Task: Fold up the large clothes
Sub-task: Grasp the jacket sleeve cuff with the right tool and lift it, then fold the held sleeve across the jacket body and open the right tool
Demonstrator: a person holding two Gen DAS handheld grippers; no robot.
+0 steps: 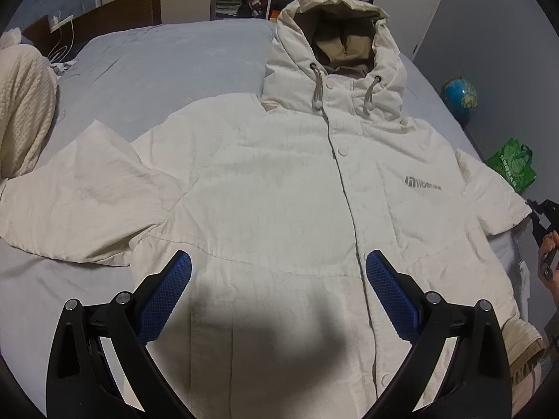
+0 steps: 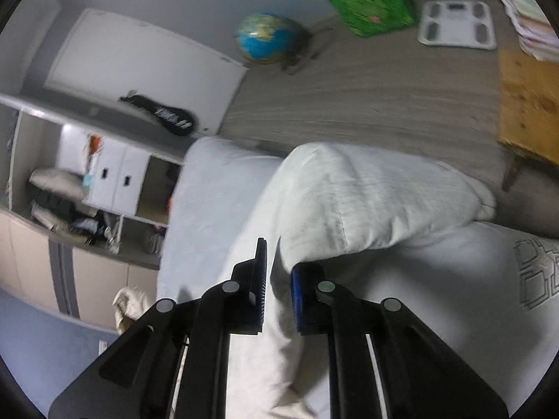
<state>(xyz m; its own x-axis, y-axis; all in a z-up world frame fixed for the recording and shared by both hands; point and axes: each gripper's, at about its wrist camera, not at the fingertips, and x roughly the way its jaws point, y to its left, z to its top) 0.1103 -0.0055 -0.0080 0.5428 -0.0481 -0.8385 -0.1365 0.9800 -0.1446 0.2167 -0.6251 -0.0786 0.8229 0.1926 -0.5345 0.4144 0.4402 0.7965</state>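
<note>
Blue-padded, my left gripper [image 1: 278, 272] hangs wide open and empty over the lower front of the cream hooded jacket [image 1: 279, 181], which lies face up across the blue-grey bed [image 1: 157, 70], filling the frame's centre. My right gripper [image 2: 278, 296] is nearly closed, apparently pinching the jacket's sleeve [image 2: 367, 202]. A globe [image 2: 267, 38] and green bag [image 2: 363, 0] sit upper centre.

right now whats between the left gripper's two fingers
In the left wrist view, only the front of the jacket and its snap placket show between the open left gripper fingers, under a dark shadow. Nothing is gripped.
</note>
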